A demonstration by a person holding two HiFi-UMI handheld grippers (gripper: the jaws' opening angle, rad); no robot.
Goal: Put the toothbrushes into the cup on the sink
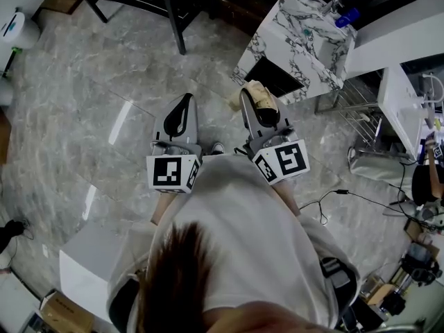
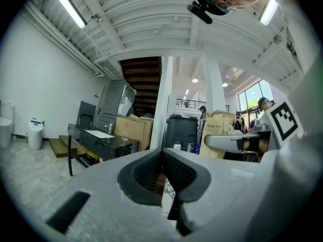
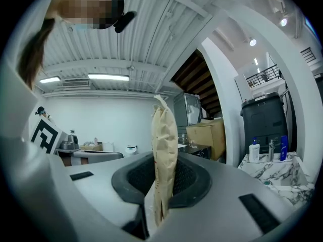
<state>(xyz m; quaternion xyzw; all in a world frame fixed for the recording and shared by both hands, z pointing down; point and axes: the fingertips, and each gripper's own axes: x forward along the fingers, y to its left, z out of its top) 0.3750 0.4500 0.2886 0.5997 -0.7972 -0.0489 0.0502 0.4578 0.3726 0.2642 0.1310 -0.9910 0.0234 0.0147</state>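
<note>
Warehouse-like studio, cardboard boxes [image 2: 132,129], strip lights [image 2: 70,6], marble sink counter [image 1: 300,62]

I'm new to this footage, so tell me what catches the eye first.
A tan paper packet is clamped between the jaws of the right gripper, both held level over the grey marble floor. The left gripper beside it is shut and empty. Ahead to the right stands a marble-patterned counter with bottles on it.

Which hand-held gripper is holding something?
The right hand-held gripper: its jaws pinch a tan paper packet. The left hand-held gripper is shut, with nothing in it.
</note>
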